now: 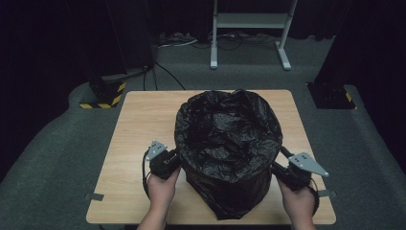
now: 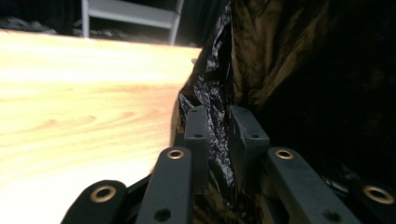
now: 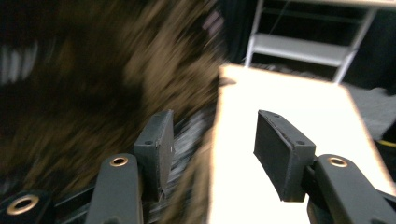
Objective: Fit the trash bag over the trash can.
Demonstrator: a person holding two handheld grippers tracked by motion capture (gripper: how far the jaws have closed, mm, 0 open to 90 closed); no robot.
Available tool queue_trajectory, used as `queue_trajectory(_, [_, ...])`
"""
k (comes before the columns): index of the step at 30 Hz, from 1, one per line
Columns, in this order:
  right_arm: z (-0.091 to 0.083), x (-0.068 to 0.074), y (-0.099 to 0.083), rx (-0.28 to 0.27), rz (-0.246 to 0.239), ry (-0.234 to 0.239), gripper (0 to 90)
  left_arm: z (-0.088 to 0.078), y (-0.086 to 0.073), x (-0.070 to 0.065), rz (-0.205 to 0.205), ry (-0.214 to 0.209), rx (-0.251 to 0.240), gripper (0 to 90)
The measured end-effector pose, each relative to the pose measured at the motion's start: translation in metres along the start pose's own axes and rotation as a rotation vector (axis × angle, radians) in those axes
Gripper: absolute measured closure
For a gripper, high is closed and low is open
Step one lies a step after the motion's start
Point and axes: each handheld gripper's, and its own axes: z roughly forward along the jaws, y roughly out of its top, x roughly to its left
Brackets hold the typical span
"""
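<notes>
A bin lined with a crinkled black bag stands in the middle of the wooden table. My left gripper is at the bag's left side, low down. In the left gripper view its jaws are nearly together, with a fold of the black bag pinched between the pads. My right gripper is at the bag's right side. In the blurred right gripper view it stands open, the bag's edge near its left pad and bare table behind the gap.
Bare wood lies left, right and behind the bag. Beyond the table, on grey carpet, stand a white metal frame, floor cables and two dark bases with yellow-black tape.
</notes>
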Motion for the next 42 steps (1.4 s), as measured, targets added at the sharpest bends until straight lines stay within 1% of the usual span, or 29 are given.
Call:
queue_trajectory(2, [-0.012,-0.011,0.014,-0.037,0.013,-0.014,47.9,-0.004,0.002,-0.001,0.008,-0.001,-0.012,77.6])
queue_trajectory(4, [-0.022,-0.019,0.032,-0.091,0.015,-0.028,48.7,-0.005,0.005,-0.001,0.02,-0.004,-0.008,77.9])
queue_trajectory(5, [-0.026,-0.022,0.042,-0.116,0.019,-0.024,48.9,-0.005,0.006,-0.002,0.023,-0.002,-0.008,77.8])
queue_trajectory(8, [-0.032,-0.024,0.077,-0.183,0.036,0.021,48.8,-0.005,0.007,-0.003,0.03,-0.006,-0.011,78.6])
queue_trajectory(11, [-0.032,-0.018,0.101,-0.226,0.051,0.066,49.3,-0.005,0.006,-0.005,0.047,-0.01,-0.004,83.3])
queue_trajectory(12, [-0.03,-0.016,0.107,-0.226,0.054,0.08,50.7,-0.005,0.006,-0.006,0.05,-0.016,0.002,85.5])
queue_trajectory(13, [-0.027,-0.014,0.111,-0.206,0.052,0.088,51.3,-0.005,0.006,-0.006,0.061,-0.019,0.008,88.5])
queue_trajectory(14, [-0.021,-0.013,0.113,-0.168,0.052,0.098,52.3,-0.004,0.006,-0.006,0.063,-0.024,0.013,89.6])
queue_trajectory(15, [-0.016,-0.012,0.112,-0.135,0.06,0.109,55.8,-0.004,0.006,-0.007,0.064,-0.026,0.014,89.7])
queue_trajectory(16, [-0.013,-0.012,0.111,-0.117,0.064,0.121,60.7,-0.004,0.006,-0.007,0.063,-0.031,0.016,89.8])
queue_trajectory(17, [-0.011,-0.012,0.109,-0.101,0.073,0.148,65.6,-0.004,0.006,-0.007,0.075,-0.032,0.019,89.8])
queue_trajectory(18, [-0.01,-0.013,0.108,-0.099,0.089,0.178,71.1,-0.003,0.006,-0.008,0.077,-0.031,0.019,89.9])
queue_trajectory(19, [-0.01,-0.013,0.108,-0.096,0.092,0.19,72.7,-0.003,0.005,-0.008,0.076,-0.032,0.02,89.9])
queue_trajectory(20, [-0.011,-0.012,0.109,-0.091,0.088,0.185,75.9,-0.003,0.006,-0.008,0.075,-0.032,0.02,89.9])
queue_trajectory(21, [-0.012,-0.011,0.11,-0.099,0.082,0.18,82.6,-0.003,0.006,-0.008,0.073,-0.032,0.019,89.8])
queue_trajectory(22, [-0.015,-0.01,0.112,-0.106,0.069,0.161,90.0,-0.004,0.006,-0.008,0.078,-0.029,0.02,89.9])
queue_trajectory(24, [-0.017,-0.01,0.115,-0.104,0.052,0.152,90.0,-0.004,0.006,-0.009,0.078,-0.03,0.021,89.9])
queue_trajectory(26, [-0.018,-0.011,0.114,-0.104,0.03,0.111,90.0,-0.003,0.005,-0.009,0.079,-0.028,0.022,89.9])
queue_trajectory(28, [-0.014,-0.015,0.108,-0.079,0.035,0.088,90.0,-0.003,0.005,-0.009,0.082,-0.028,0.028,89.9])
queue_trajectory(30, [-0.007,-0.017,0.1,-0.044,0.04,0.092,90.0,-0.002,0.003,-0.01,0.089,-0.028,0.038,89.9])
queue_trajectory(33, [0.003,-0.011,0.087,-0.007,0.02,0.1,90.0,0.002,0.002,-0.011,0.089,-0.025,0.047,89.9])
queue_trajectory(35, [0.006,-0.009,0.082,-0.01,0.019,0.107,89.7,0.002,0.002,-0.01,0.084,-0.023,0.049,89.9])
queue_trajectory(36, [0.003,-0.009,0.08,-0.035,0.016,0.098,73.0,0.002,0.002,-0.01,0.085,-0.019,0.049,89.9])
queue_trajectory(37, [-0.001,-0.013,0.078,-0.081,0.023,0.07,58.1,0.002,0.002,-0.009,0.084,-0.018,0.047,89.8])
queue_trajectory(38, [-0.008,-0.019,0.076,-0.141,0.048,0.049,52.2,0.001,0.002,-0.009,0.084,-0.015,0.046,88.1])
queue_trajectory(39, [-0.015,-0.028,0.071,-0.189,0.089,0.023,49.9,0.001,0.002,-0.009,0.084,-0.01,0.049,84.7])
queue_trajectory(40, [-0.02,-0.037,0.064,-0.211,0.129,-0.009,49.5,0.001,0.002,-0.008,0.08,-0.003,0.052,81.6])
queue_trajectory(41, [-0.021,-0.043,0.057,-0.2,0.161,-0.025,52.1,0.002,0.001,-0.007,0.076,-0.002,0.056,77.7])
queue_trajectory(42, [-0.014,-0.046,0.047,-0.131,0.159,-0.017,53.0,0.002,0.001,-0.007,0.076,0.0,0.059,74.3])
